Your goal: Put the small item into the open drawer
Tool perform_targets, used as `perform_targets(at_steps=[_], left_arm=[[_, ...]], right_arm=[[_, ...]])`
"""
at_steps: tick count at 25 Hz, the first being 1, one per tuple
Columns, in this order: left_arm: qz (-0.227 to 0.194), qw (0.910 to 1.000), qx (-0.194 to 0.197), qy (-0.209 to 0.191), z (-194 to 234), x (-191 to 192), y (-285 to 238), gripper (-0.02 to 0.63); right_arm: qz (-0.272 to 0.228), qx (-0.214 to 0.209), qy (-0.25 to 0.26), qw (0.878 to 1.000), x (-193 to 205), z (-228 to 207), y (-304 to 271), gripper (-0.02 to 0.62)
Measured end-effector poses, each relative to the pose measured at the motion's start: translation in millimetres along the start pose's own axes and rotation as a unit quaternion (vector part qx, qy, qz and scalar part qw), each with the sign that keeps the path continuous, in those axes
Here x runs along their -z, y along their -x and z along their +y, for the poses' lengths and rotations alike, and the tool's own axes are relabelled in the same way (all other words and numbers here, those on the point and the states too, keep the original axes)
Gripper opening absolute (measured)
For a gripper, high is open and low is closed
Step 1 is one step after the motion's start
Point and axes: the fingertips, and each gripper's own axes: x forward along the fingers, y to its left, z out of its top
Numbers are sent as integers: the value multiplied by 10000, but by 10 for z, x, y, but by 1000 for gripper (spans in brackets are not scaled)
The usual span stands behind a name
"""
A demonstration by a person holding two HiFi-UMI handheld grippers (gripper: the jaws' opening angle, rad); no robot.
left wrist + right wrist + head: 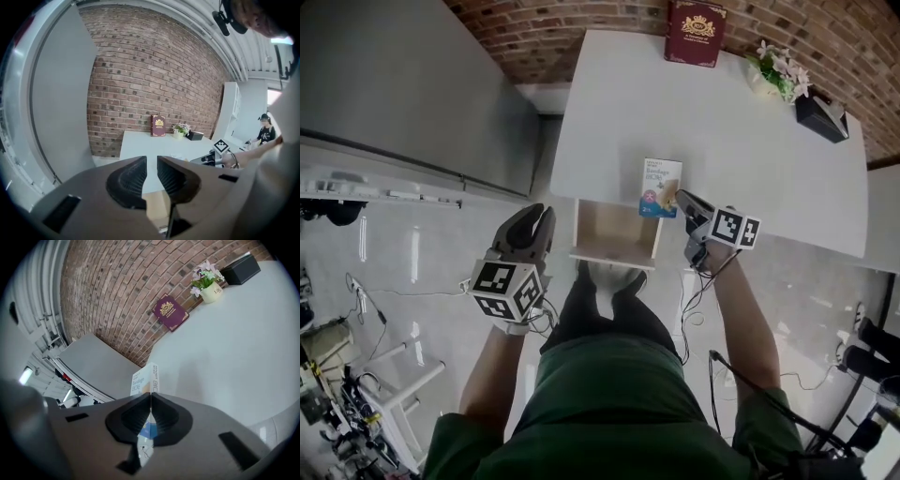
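Observation:
The small item is a flat white and blue box (661,187) standing on edge at the front of the white table (722,131). My right gripper (680,199) is shut on its lower right corner. In the right gripper view the box (144,379) rises between the closed pads, its thin edge toward the camera. Just left of the box, the wooden drawer (614,253) is pulled out from the table's front and shows a bare bottom. My left gripper (542,214) hovers left of the drawer, off the table, its jaws a narrow gap apart with nothing between them (151,164).
At the table's far edge, against the brick wall, stand a dark red book (695,33), a small flower pot (778,70) and a black box (821,114). A grey cabinet (403,84) fills the left. The person's feet stand under the drawer. Cables lie on the floor.

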Motion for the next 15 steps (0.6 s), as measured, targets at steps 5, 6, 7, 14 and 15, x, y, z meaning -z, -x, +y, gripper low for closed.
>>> perform_targets(at_steps=[5,6,7,14,15], left_arm=[[145,9999,40,-11,14,103,-6,61],[172,9998,66,-8,21,118,-20,61],[200,9998,97,-2,34,133,-38,61],[342,9986,405,-56,212,171,-160,61],[361,9983,461,-69,230,181,-175,61]], right_arm=[[163,-213,-217,9994,436,122,-63,14],[182,-237,-268,9992,508,140,-67,14],[203,-248,-310,9990,576,153,-75,14],[403,-57,-403,9984,1112,180,-234,14],[423,28,-374,9984,1185,174,-245,14]])
